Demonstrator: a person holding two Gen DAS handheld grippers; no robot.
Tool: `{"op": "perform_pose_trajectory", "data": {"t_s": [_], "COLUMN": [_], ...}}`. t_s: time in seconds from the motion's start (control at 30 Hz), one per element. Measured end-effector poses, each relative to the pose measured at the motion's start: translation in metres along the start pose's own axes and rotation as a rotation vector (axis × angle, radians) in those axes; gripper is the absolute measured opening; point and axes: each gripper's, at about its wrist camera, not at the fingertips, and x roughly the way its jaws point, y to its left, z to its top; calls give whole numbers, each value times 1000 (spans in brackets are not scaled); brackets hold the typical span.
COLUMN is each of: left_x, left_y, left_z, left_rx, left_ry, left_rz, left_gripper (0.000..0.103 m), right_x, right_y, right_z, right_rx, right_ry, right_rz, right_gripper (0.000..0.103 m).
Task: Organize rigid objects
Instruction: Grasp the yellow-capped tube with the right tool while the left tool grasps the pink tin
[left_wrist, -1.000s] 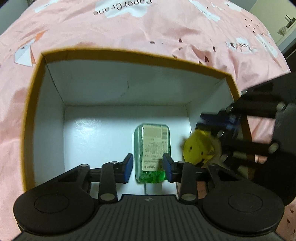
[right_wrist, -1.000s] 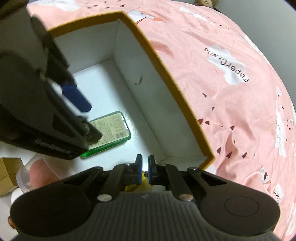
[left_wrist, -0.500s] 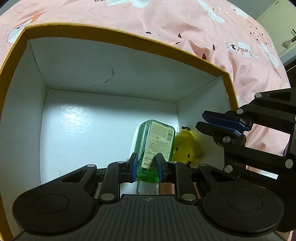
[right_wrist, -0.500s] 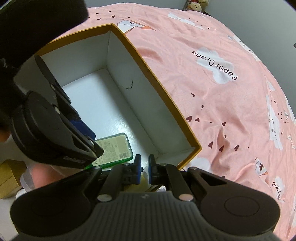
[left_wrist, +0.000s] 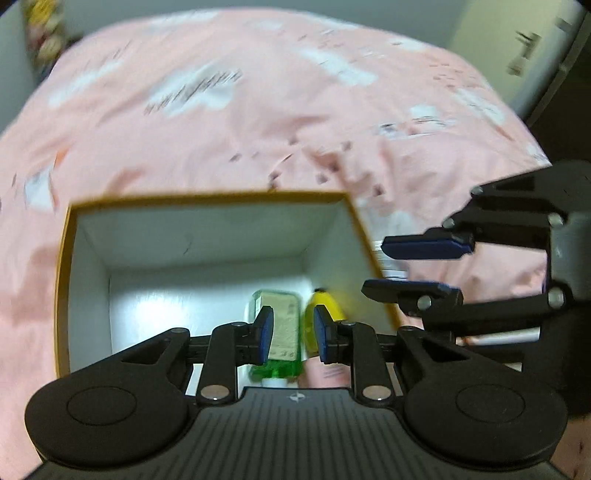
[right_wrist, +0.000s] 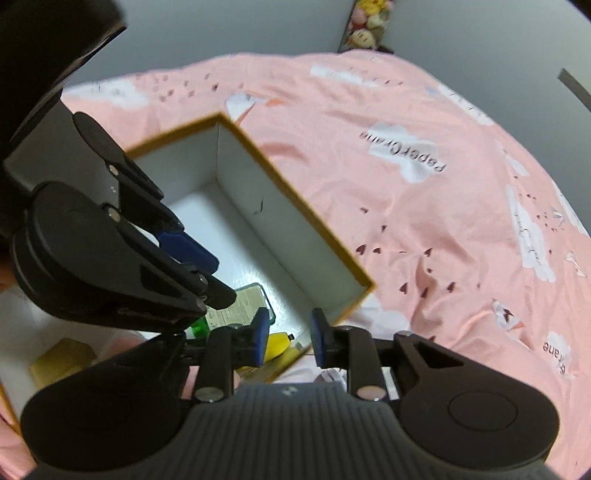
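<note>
Both grippers sit above the near end of the box (left_wrist: 207, 199), white inside with an orange rim, resting on the pink bedspread (left_wrist: 258, 110).

Left gripper (left_wrist: 291, 334): tongs spread, nothing between them. The green bottle (left_wrist: 282, 332) shows through the gap but lies on the box floor below, not pinched. Right gripper (right_wrist: 286, 338): tongs also spread and empty, hanging over the box's near right corner. In the left view it comes in from the right, level with the rim.

Task items, both inside the box at the near right corner:
- green bottle lies flat, label up, long axis running near–far, white cap toward the near wall.
- yellow object (left_wrist: 323, 317) is just right of the bottle, between it and the right wall; touching or a hair apart, can't tell. Blurred, small dark tip at its far end. Right view shows it (right_wrist: 279, 343) low beside the right gripper's left pad.

Outside the box, near left in the right view: a tan carton (right_wrist: 61, 360) and something pale and rounded, mostly hidden by the left gripper.

Handling, as a judgement:
- Bottle looks like clear rigid plastic holding liquid: moderate weight, stiff walls, smooth and probably slippery. Flat faces are broad, so it is best gripped across the narrow sides at mid-body. The cap end is a poor hold.
- Yellow object looks light, hard and rounded, likely to roll or squirt out of a pinch. Grip across its widest part and go slowly. Little clearance to wall and bottle, so the pads would have to come straight down.
</note>
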Motion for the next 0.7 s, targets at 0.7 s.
{"op": "perform_pose_trajectory", "data": {"t_s": [0.7], "left_x": [11], "left_y": [-118], "left_z": [-33], "left_rx": [512], "left_ry": [16], "left_rz": [-90], "left_gripper": [37], "right_x": [-1], "right_y": [-30], "right_z": [-162], "right_rx": [300], "right_ry": [82], "right_rz": [38], "right_gripper": [49]}}
